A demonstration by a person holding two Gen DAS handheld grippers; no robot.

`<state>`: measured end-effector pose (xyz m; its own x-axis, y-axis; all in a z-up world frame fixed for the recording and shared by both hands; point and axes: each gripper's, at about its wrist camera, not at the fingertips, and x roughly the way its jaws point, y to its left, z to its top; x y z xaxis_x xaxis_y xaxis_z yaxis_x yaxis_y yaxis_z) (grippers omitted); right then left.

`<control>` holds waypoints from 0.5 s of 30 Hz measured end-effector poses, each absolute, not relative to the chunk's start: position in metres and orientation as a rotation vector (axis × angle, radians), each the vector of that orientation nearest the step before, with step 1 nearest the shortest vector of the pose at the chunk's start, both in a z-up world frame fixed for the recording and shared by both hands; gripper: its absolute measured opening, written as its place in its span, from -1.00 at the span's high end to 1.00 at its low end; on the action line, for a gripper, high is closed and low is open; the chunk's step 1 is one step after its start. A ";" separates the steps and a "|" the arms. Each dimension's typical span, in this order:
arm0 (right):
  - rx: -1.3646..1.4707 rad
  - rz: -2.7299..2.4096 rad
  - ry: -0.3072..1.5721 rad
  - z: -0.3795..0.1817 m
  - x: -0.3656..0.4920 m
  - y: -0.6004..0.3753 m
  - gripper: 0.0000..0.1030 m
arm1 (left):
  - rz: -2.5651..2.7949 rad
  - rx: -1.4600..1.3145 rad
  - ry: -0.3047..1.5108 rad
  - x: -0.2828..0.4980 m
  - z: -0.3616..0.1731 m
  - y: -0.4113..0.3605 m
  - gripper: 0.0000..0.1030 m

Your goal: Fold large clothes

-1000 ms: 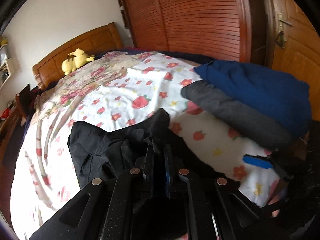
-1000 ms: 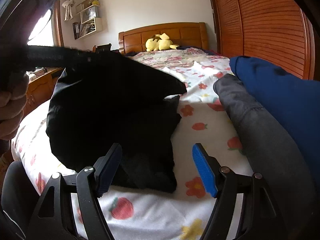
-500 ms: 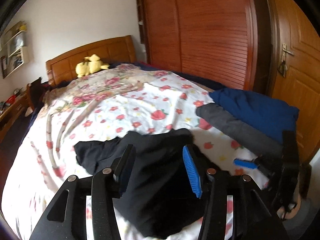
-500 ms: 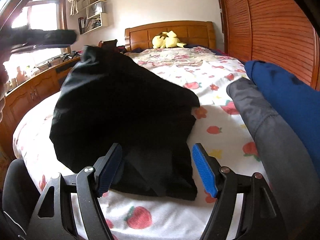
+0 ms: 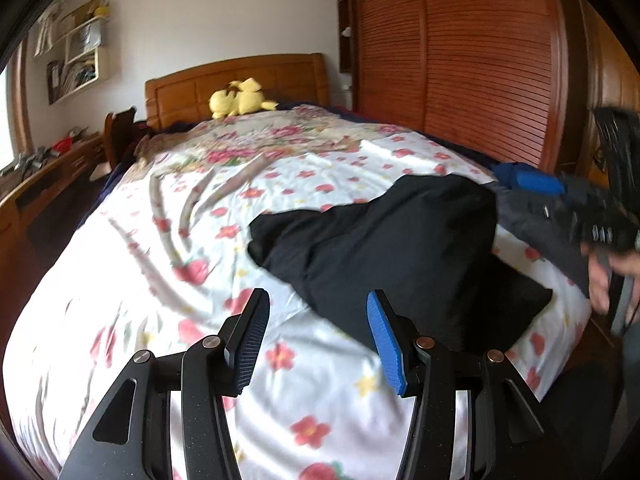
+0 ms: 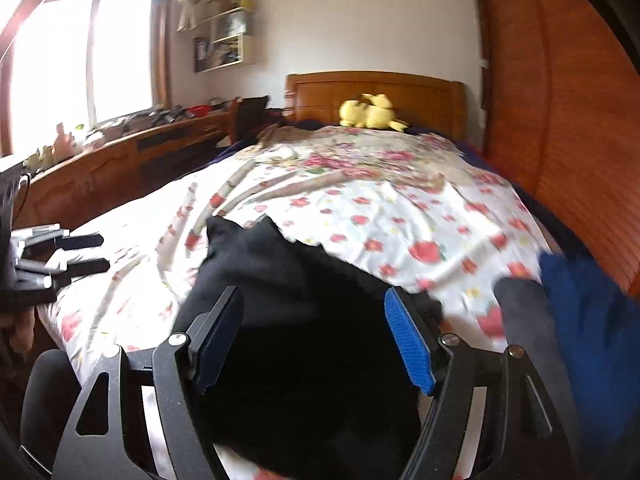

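Black garment (image 5: 400, 248) lies right of the parted left hand-held gripper (image 5: 318, 336) (empty).

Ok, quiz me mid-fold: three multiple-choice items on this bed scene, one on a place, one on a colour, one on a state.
1. Where does the yellow plush toy lie?
A. by the headboard
B. on the black garment
C. on the floor

2. What colour is the garment nearest the tools?
A. red
B. black
C. white

3. How is the left tool?
A. shut on the garment
B. shut on the quilt
C. open, holding nothing

Answers:
1 A: it sits at the bed's far end against the wooden headboard.
2 B: the crumpled cloth on the flowered quilt is black.
3 C: its fingers stand apart over bare quilt.
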<state>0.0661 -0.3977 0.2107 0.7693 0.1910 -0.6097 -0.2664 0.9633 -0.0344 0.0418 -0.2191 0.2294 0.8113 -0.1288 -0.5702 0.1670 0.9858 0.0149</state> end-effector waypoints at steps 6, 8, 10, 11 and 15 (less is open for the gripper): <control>-0.157 0.340 0.759 0.208 0.128 -0.355 -0.43 | -0.131 0.044 0.622 0.029 0.223 -0.206 -0.02; -0.166 0.353 0.810 0.202 0.144 -0.347 -0.43 | -0.132 0.040 0.628 0.028 0.222 -0.207 -0.03; -0.178 0.346 0.853 0.198 0.154 -0.340 -0.43 | -0.133 0.033 0.633 0.028 0.221 -0.207 -0.02; -0.189 0.343 0.879 0.195 0.159 -0.338 -0.43 | -0.133 0.030 0.636 0.026 0.222 -0.206 -0.02; -0.216 0.336 0.955 0.186 0.169 -0.337 -0.13 | -0.134 0.024 0.647 0.018 0.221 -0.206 -0.02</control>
